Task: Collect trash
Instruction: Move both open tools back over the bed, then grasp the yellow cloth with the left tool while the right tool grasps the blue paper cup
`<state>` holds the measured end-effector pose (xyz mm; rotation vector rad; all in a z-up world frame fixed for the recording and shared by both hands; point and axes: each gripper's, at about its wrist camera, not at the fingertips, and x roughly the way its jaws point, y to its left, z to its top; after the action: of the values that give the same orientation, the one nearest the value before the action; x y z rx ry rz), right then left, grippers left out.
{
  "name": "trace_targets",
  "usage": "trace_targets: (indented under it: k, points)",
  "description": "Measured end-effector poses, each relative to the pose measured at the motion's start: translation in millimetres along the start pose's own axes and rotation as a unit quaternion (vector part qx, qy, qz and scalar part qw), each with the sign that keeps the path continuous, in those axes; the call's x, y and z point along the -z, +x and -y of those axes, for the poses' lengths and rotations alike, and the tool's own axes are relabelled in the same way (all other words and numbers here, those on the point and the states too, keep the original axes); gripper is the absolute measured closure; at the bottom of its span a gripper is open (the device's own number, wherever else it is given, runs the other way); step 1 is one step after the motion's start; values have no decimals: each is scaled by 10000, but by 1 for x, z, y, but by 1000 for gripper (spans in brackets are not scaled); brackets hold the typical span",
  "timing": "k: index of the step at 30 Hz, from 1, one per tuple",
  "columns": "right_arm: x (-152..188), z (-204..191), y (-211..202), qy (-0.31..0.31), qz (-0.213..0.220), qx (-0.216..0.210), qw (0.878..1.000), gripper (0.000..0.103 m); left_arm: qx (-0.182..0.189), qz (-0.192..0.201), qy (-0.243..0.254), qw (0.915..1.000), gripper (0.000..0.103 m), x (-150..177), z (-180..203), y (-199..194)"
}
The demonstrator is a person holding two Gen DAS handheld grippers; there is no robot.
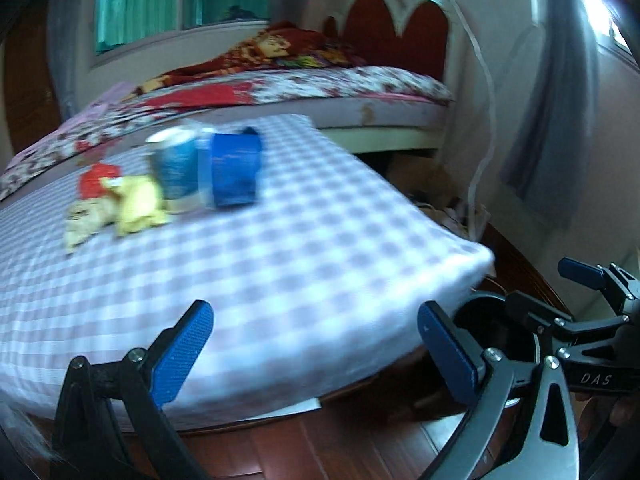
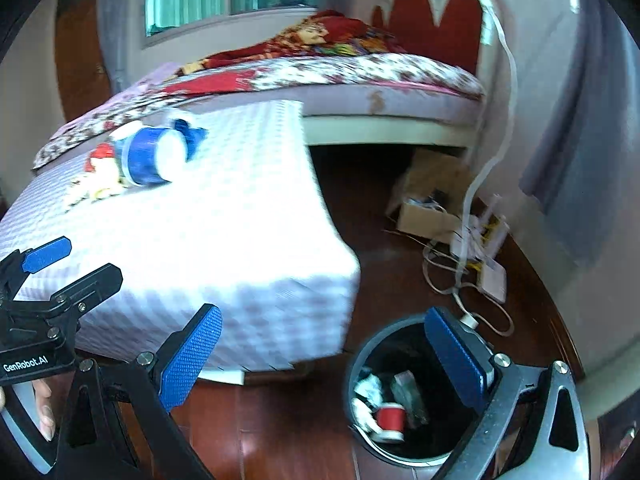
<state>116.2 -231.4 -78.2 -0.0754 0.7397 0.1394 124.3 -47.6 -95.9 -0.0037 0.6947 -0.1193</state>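
Left claw (image 1: 316,344): open wide, empty, over near edge of checkered counter (image 1: 280,264).
Right claw (image 2: 324,360): open, empty, above bin.
Bin (image 2: 360,360): on wooden floor beside counter corner, holds red cup (image 2: 390,418) and crumpled wrappers.
Trash on counter, far side: yellow wrapper (image 1: 138,206), red scrap (image 1: 96,178), blue can (image 1: 176,168), blue cup (image 1: 234,170) on its side, all blurred.
Bed (image 1: 320,88): behind counter.

My 2 wrist cameras look forward along each claw from low beside the checkered worktop (image 1: 280,260), the left close over its near corner, the right farther right above the bin (image 2: 360,364), both sharing worktop, bed (image 1: 340,84) and window.
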Motion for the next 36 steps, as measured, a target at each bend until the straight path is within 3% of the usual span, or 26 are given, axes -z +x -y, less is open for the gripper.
trace_targets:
  k: [10, 17, 19, 23, 26, 32, 36]
  points:
    - [-33, -75, 18, -429, 255, -560, 9972, 1, -765, 80, -569, 9954, 1, -2, -91, -12]
    - [-63, -119, 32, -418, 583, -827, 9940, 1, -1074, 84, -864, 9904, 1, -7, -142, -11]
    - [-72, -130, 42, -491, 464, -884, 9938, 1, -1151, 90, -915, 9891, 1, -11, -151, -7]
    - [-90, -144, 71, -477, 103, -825, 9954, 1, -922, 96, -1022, 9904, 4, -21, -164, 6]
    - [-102, -147, 83, -296, 113, -838, 9960, 1, -731, 19, -1075, 9915, 13, -30, -169, 21]
    - [-122, -155, 109, -227, -7, -867, 9960, 1, -512, -84, -1004, 9936, 21, -48, -168, 52]
    - [-126, -158, 124, -198, -170, -908, 9955, 13, -507, -123, -956, 9941, 21, -57, -168, 70]
